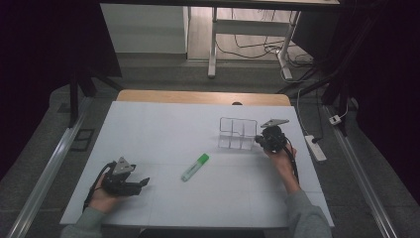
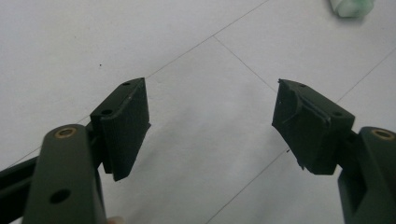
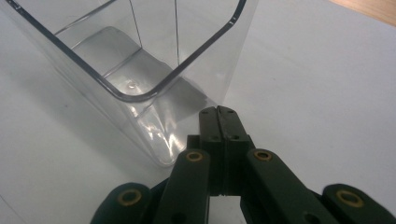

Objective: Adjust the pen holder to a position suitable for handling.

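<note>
Just beside the right gripper (image 3: pixel 218 112): clear organizer (image 3: pixel 140 70).

- White-covered desk (image 1: pixel 163 124), wood strip showing along far edge.
- Left gripper (image 1: pixel 143 182) down near the front-left corner, held in left hand (image 1: pixel 104 196), jaws pointing twd the right side, low over the surface; open or shut – can't tell from up here.
- Green-and-white marker (image 1: pixel 194 167) lying flat, roughly mid-desk, tilted diagonally, green end twd far-right.
- Clear plastic organiser (image 1: pixel 237 133) w/ compartments standing right of centre, nearer far edge.
- Right gripper (image 1: pixel 258 141) right up against organiser's right side, right hand (image 1: pixel 282 157) behind it, grey sleeve (image 1: pixel 307 218) coming in at front-right corner.
</note>
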### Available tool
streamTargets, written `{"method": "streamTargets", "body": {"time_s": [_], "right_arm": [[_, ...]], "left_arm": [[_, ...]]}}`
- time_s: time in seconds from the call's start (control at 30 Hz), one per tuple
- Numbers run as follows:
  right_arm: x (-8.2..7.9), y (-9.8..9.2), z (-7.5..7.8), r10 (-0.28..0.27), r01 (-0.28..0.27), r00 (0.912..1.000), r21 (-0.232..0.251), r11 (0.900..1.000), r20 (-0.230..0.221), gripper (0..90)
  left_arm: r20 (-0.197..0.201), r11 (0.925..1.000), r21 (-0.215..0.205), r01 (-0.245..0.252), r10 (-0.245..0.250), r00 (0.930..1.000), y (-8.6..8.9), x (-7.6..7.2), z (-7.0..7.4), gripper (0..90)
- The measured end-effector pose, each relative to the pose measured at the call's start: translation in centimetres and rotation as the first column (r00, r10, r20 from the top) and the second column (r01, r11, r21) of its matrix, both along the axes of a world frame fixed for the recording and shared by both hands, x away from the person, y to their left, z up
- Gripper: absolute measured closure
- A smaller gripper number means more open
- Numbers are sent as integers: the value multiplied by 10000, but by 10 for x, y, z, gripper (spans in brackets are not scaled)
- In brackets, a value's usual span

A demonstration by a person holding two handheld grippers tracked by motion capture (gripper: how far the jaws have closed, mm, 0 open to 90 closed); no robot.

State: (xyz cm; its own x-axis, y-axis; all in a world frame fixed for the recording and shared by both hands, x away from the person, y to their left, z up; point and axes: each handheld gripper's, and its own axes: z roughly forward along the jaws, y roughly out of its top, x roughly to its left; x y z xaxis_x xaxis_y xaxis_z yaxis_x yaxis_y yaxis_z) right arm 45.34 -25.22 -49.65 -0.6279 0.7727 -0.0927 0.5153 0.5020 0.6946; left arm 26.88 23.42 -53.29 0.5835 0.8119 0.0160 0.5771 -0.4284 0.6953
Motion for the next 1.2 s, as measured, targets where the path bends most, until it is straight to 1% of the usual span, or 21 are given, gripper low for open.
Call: {"method": "streamTargets", "body": {"time_s": [0.23, 0.47, 0.77, 0.93, 1.2], "right_arm": [[3, 19, -1, 209, -210, 9998, 179, 9996, 68, 897], [7, 35, -2, 443, -445, 9990, 183, 9988, 85, 897], [8, 49, -3, 731, -733, 9972, 184, 9971, 126, 897], [9, 55, -3, 767, -768, 9970, 144, 9969, 107, 897], [10, 64, -4, 913, -917, 9956, 162, 9957, 200, 897]], "left_arm": [[-9, 10000, -14, 22, -22, 10000, 0, 0, 0, 270], [-17, 10000, 4, 15, -15, 10000, 0, 0, 0, 270], [-17, 10000, 22, 17, -17, 10000, 1, 0, -1, 271], [-16, 10000, 21, 18, -18, 10000, 0, 0, 0, 270], [-21, 10000, 29, 26, -26, 10000, 0, 0, -1, 271]]}}
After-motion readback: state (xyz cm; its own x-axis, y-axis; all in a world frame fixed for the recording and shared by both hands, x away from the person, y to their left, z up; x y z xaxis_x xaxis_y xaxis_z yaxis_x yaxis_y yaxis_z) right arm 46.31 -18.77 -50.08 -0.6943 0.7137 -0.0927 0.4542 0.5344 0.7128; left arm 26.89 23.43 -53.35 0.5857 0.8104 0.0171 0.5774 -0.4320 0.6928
